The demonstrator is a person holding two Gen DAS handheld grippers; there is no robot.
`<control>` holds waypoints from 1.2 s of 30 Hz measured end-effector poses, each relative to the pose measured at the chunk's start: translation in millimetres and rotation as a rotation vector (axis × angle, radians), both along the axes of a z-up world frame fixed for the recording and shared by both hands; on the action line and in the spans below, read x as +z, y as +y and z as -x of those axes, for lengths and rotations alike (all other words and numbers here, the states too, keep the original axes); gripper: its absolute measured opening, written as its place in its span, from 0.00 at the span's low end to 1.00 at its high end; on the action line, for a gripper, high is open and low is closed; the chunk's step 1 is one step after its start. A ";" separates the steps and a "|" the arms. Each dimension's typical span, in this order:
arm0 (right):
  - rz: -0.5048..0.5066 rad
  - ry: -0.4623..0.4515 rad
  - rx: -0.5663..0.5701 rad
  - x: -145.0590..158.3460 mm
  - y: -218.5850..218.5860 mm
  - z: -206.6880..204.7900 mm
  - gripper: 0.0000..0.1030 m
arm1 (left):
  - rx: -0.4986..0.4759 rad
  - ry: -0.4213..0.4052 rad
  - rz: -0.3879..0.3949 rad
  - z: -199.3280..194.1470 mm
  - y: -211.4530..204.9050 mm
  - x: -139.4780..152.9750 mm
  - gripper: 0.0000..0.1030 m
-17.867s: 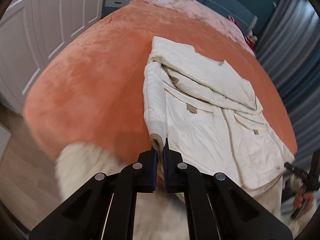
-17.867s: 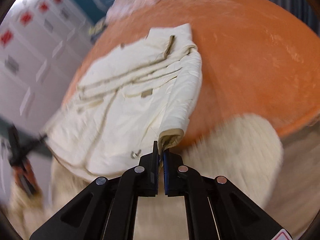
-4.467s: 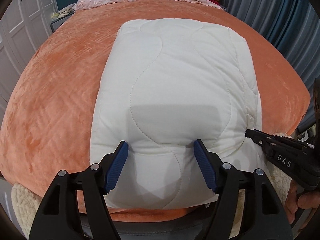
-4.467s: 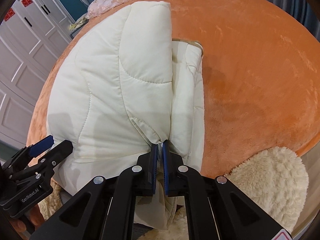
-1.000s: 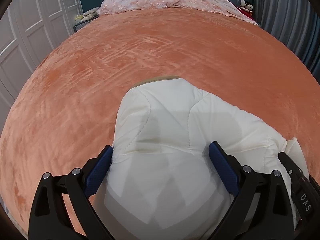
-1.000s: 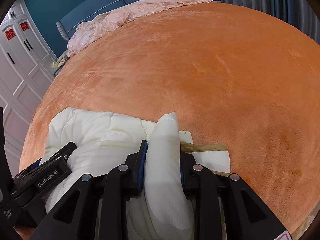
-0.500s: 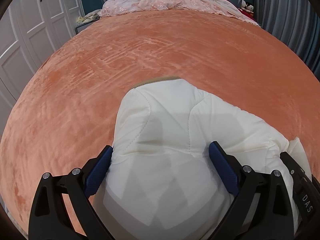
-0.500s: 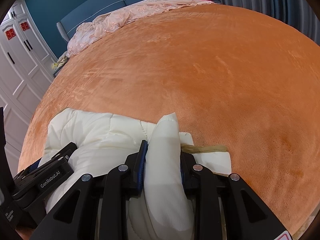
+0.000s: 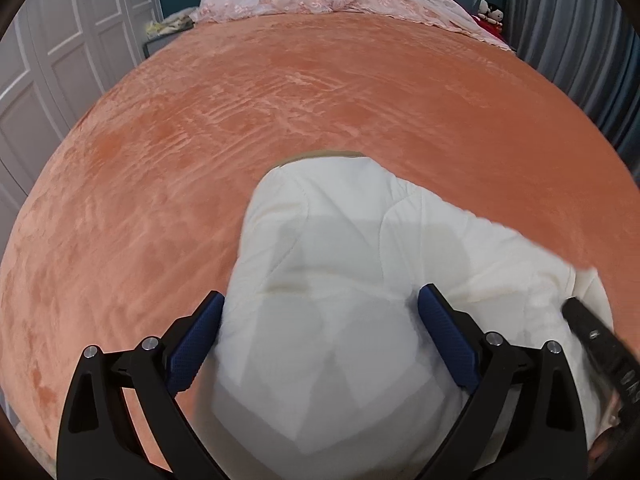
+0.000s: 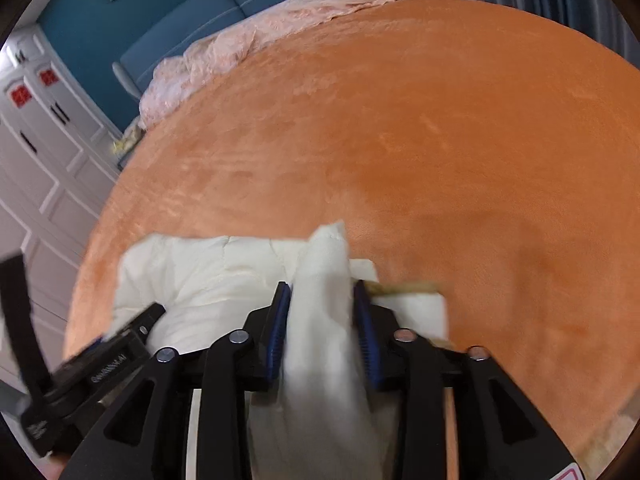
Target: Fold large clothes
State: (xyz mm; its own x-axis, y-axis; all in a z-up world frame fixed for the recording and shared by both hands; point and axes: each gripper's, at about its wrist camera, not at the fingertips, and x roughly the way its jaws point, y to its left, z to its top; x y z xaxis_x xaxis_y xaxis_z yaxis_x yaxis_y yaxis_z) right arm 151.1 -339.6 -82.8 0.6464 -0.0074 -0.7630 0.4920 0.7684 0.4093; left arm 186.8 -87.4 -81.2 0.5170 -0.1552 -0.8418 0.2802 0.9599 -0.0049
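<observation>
My folded cream jacket [image 9: 340, 280] lies on the orange bed cover [image 9: 200, 140], at the near edge of the bed. My left gripper [image 9: 320, 312] is spread wide around the thick bundle, its blue pads [image 9: 196, 336] touching both sides. My right gripper [image 10: 322, 300] is opening, with a fold of the jacket between its jaws.
</observation>
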 end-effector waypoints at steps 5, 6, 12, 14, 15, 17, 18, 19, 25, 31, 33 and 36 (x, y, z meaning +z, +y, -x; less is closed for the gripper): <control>-0.006 0.025 0.100 34.4 14.2 57.9 0.33 | -0.012 0.069 0.085 38.6 34.1 28.7 0.91; -0.007 0.040 0.126 36.0 19.3 66.5 0.33 | -0.027 0.075 0.077 49.6 39.4 32.0 0.91; -0.040 0.138 0.209 23.2 44.2 106.2 0.20 | -0.087 0.114 0.039 108.5 60.9 34.3 0.91; -0.026 0.148 0.217 16.3 49.5 105.7 0.16 | -0.094 0.128 0.042 119.8 64.9 31.7 0.91; -0.015 0.158 0.219 13.4 50.5 103.7 0.15 | -0.092 0.137 0.043 122.7 67.1 29.2 0.91; 0.005 0.176 0.221 8.4 52.9 99.3 0.14 | -0.086 0.149 0.046 128.8 70.0 23.3 0.92; 0.012 0.184 0.220 5.6 53.4 97.2 0.14 | -0.085 0.147 0.041 130.9 69.9 20.7 0.92; 0.018 0.190 0.220 2.9 55.4 95.3 0.14 | -0.088 0.143 0.036 131.8 69.1 19.4 0.92; 0.058 0.213 0.217 -7.0 61.2 89.2 0.14 | -0.088 0.114 0.006 135.8 64.7 12.8 0.93; 0.087 0.216 0.218 -7.1 70.7 87.4 0.15 | -0.086 0.090 -0.010 137.2 63.1 10.5 0.93; 0.088 0.214 0.216 -7.2 74.2 88.3 0.17 | -0.084 0.088 -0.013 137.7 63.0 10.9 0.93; 0.078 0.205 0.201 -4.2 73.8 92.6 0.23 | -0.084 0.082 -0.018 138.5 63.2 12.3 0.93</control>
State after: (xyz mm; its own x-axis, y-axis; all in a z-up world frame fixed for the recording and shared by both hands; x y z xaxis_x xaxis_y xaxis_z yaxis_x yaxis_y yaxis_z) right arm 58.5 -265.7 -87.0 0.4729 0.0419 -0.8801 0.3929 0.8840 0.2532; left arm 48.3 -24.1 -68.8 0.4321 -0.1796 -0.8837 0.3592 0.9331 -0.0139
